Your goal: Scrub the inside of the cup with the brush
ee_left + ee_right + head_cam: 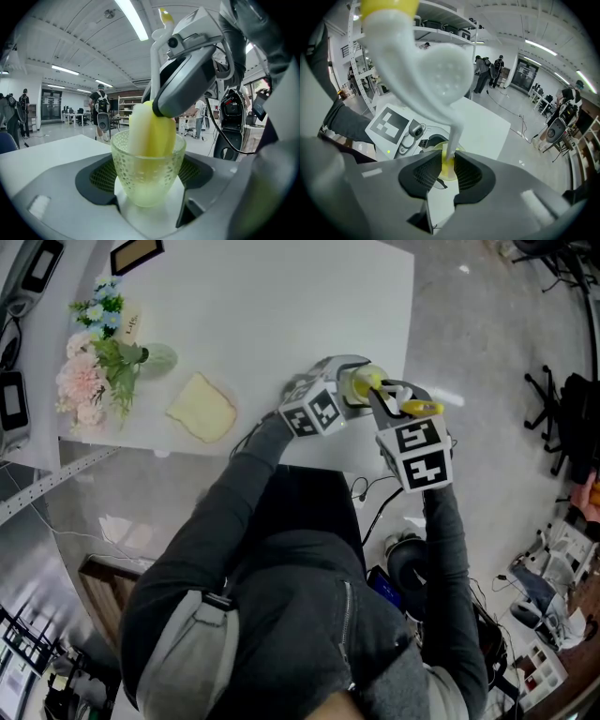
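My left gripper [148, 190] is shut on a clear dimpled glass cup [147, 174], which stands upright between its jaws. The brush's yellow and white sponge head [151, 130] sits down inside the cup. My right gripper [447, 171] is shut on the brush's white handle [440, 79], whose yellow end [389, 6] points up toward the camera. In the head view both grippers meet over the table's near right edge, with the left gripper [339, 397] holding the cup [359, 384] and the right gripper [392, 414] holding the brush [418, 409] above it.
On the white table [281, 306] lie a pale yellow sponge [202, 409] and a bouquet of flowers [94, 362] to the left, with a small frame [136, 253] at the far edge. Grey floor with cables and office chairs [562, 409] lies to the right.
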A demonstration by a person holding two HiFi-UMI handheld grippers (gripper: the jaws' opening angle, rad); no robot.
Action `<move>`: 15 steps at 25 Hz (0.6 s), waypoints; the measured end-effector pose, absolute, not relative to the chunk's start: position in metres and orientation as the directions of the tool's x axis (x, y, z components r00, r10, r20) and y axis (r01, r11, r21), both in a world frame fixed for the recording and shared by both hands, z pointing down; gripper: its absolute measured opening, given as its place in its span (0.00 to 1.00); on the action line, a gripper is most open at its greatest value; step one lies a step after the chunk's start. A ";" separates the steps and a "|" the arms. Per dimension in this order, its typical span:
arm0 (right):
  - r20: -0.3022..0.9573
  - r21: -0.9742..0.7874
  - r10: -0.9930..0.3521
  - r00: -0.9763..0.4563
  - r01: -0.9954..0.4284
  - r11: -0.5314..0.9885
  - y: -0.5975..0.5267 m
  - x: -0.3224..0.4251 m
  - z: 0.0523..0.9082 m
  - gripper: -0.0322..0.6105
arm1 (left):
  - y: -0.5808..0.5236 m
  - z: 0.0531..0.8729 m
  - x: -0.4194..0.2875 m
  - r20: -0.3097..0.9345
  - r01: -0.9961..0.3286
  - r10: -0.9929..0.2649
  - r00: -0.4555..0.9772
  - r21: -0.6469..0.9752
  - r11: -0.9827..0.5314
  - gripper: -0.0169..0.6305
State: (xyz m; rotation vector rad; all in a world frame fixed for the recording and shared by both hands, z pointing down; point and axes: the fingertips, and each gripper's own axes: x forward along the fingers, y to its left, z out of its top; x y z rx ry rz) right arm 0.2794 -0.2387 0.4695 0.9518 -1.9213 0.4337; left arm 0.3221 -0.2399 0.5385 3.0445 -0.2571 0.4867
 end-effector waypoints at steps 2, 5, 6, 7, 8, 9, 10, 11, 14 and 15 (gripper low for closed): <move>0.853 0.076 -0.438 -0.283 -0.763 0.641 -0.236 0.278 0.468 0.18 | -0.240 0.538 0.323 0.312 -0.171 -0.156 0.937 0.021 -0.985 0.62; 0.851 0.063 -0.435 -0.294 -0.765 0.641 -0.234 0.273 0.469 0.18 | -0.240 0.538 0.323 0.312 -0.171 -0.156 0.937 0.020 -0.985 0.62; 0.850 0.059 -0.435 -0.297 -0.767 0.639 -0.235 0.272 0.469 0.18 | -0.240 0.538 0.322 0.311 -0.171 -0.156 0.937 0.020 -0.985 0.62; 0.848 0.055 -0.437 -0.300 -0.770 0.635 -0.235 0.271 0.469 0.18 | -0.240 0.538 0.322 0.311 -0.171 -0.156 0.937 0.021 -0.985 0.62; 0.846 0.051 -0.439 -0.302 -0.774 0.631 -0.237 0.270 0.470 0.18 | -0.240 0.539 0.322 0.312 -0.171 -0.156 0.937 0.022 -0.985 0.62; 0.845 0.046 -0.441 -0.304 -0.779 0.626 -0.238 0.270 0.471 0.18 | -0.240 0.539 0.322 0.312 -0.172 -0.156 0.937 0.023 -0.985 0.62; 0.842 0.042 -0.444 -0.306 -0.784 0.620 -0.240 0.270 0.472 0.18 | -0.240 0.539 0.322 0.312 -0.172 -0.156 0.937 0.024 -0.985 0.62; 0.840 0.040 -0.448 -0.306 -0.789 0.613 -0.241 0.270 0.473 0.18 | -0.240 0.539 0.322 0.313 -0.173 -0.157 0.937 0.024 -0.985 0.62; 0.838 0.038 -0.455 -0.299 -0.801 0.597 -0.245 0.272 0.477 0.18 | -0.240 0.538 0.323 0.312 -0.172 -0.156 0.937 0.024 -0.985 0.62; 0.839 0.039 -0.456 -0.296 -0.804 0.594 -0.246 0.272 0.479 0.18 | -0.240 0.538 0.322 0.312 -0.172 -0.156 0.937 0.023 -0.985 0.62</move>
